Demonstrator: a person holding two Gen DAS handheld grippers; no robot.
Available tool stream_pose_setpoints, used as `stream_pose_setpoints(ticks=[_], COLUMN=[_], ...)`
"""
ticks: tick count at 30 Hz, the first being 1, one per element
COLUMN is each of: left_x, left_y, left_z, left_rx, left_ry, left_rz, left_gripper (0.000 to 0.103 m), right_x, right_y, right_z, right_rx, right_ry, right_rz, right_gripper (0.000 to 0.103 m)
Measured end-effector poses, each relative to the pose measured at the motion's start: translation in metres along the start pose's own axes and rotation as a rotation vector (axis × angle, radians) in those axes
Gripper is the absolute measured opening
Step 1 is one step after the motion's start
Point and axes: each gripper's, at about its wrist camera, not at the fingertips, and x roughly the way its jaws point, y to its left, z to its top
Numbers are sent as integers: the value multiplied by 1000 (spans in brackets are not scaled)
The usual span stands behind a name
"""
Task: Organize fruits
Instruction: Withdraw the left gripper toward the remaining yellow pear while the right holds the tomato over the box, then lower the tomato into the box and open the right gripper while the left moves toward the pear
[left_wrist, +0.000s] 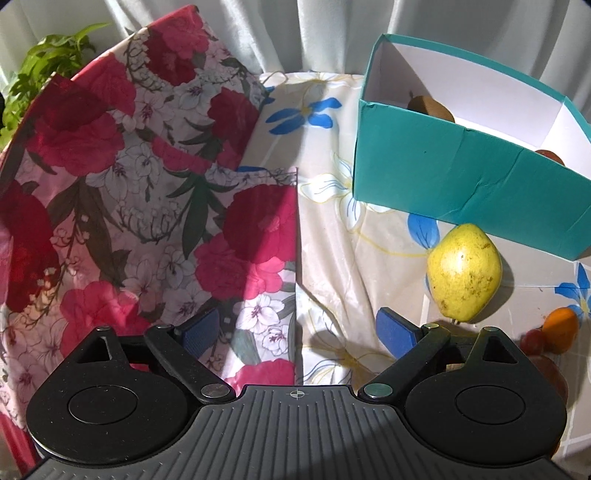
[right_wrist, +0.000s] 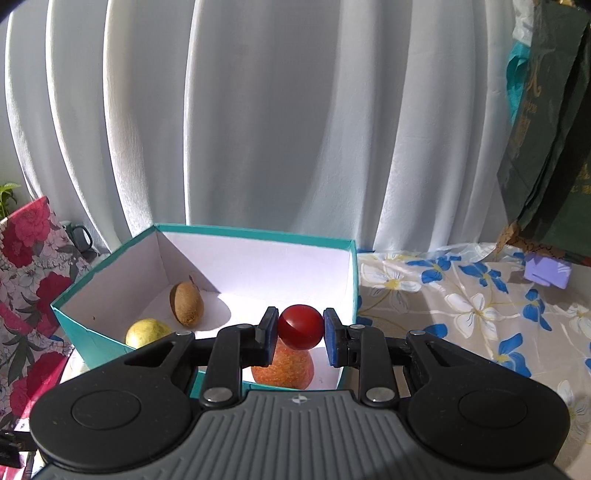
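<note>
My right gripper (right_wrist: 300, 330) is shut on a small round red fruit (right_wrist: 299, 326), held above the open teal box (right_wrist: 255, 232). Inside the box, a red-orange apple (right_wrist: 284, 371) lies right under that fruit and a brown kiwi (right_wrist: 186, 302) sits near the far left corner. My left gripper (left_wrist: 299, 328) is open over the tablecloth with nothing between its blue pads. To its right, a yellow-green pear (left_wrist: 463, 273) lies on the table outside the teal box (left_wrist: 461, 177), against its wall. The yellow pear (right_wrist: 147, 332) also shows partly behind my right gripper's left arm.
A red floral bag (left_wrist: 147, 184) stands left of my left gripper, with a green plant (left_wrist: 44, 62) behind it. An orange (left_wrist: 561, 326) and red grapes (left_wrist: 532, 339) lie at the right edge. White curtains close the back. A dark green bag (right_wrist: 546, 147) and a lilac block (right_wrist: 546, 273) are on the right.
</note>
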Motion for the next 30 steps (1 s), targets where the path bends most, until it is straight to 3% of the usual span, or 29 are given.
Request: stream_pose_setpoints(ticks=[11, 30], left_x=[0, -2], left_y=[9, 0], left_z=[-16, -28], left_rx=[-26, 17], left_ry=[38, 57], left_rz=[23, -10], left_gripper=[96, 97], right_x=[27, 35], right_y=[4, 7], right_z=[-11, -9], right_rx=[-9, -47], right_ry=[82, 107], right_rz=[26, 19], right_gripper=[25, 25])
